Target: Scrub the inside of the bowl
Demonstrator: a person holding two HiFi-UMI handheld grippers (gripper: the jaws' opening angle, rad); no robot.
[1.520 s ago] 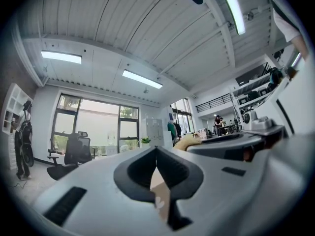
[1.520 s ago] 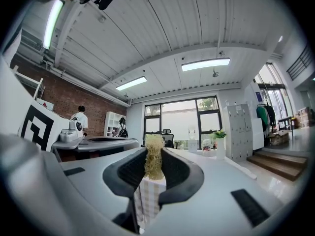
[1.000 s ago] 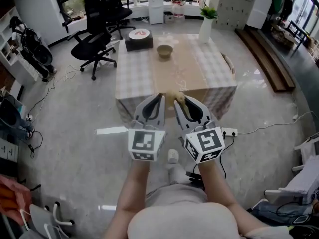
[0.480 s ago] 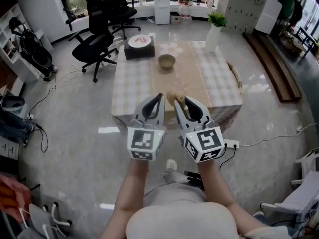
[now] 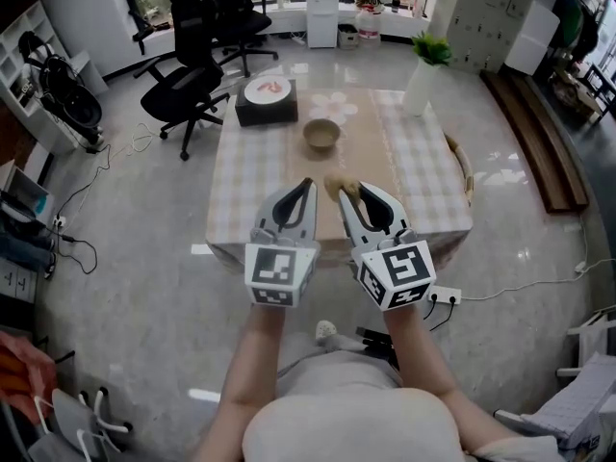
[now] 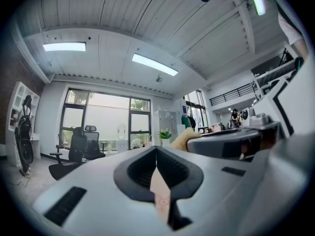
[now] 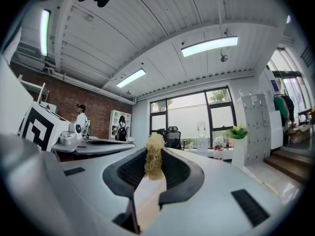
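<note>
Inspection from the floor beside the table (image 5: 252, 166): the table carries a checked cloth with a tan runner (image 5: 356, 152) down its middle. The bowl (image 5: 321, 135), brown and upright, stands on the runner in the far half of the table, near its centre line, with nothing touching it. At the table's far left corner sits a black box (image 5: 266, 113) with a white plate (image 5: 268, 90) on top; at the far right corner stands a white vase with a green plant (image 5: 423, 77). Two black office chairs (image 5: 185, 87) stand on the floor off the table's far left side. A person stands at the table's near side with both arms out, holding both tools level and side by side, pointed toward the table. The left gripper (image 5: 307, 185) has its jaws pressed together with nothing between them. The right gripper (image 5: 358, 192) has its jaws clamped on a straw-coloured fibrous scrubber (image 5: 337, 185), which sticks out past the jaw tips. Both tools are at the table's near edge as seen from above, well apart from the bowl; the scrubber is not in contact with it.
</note>
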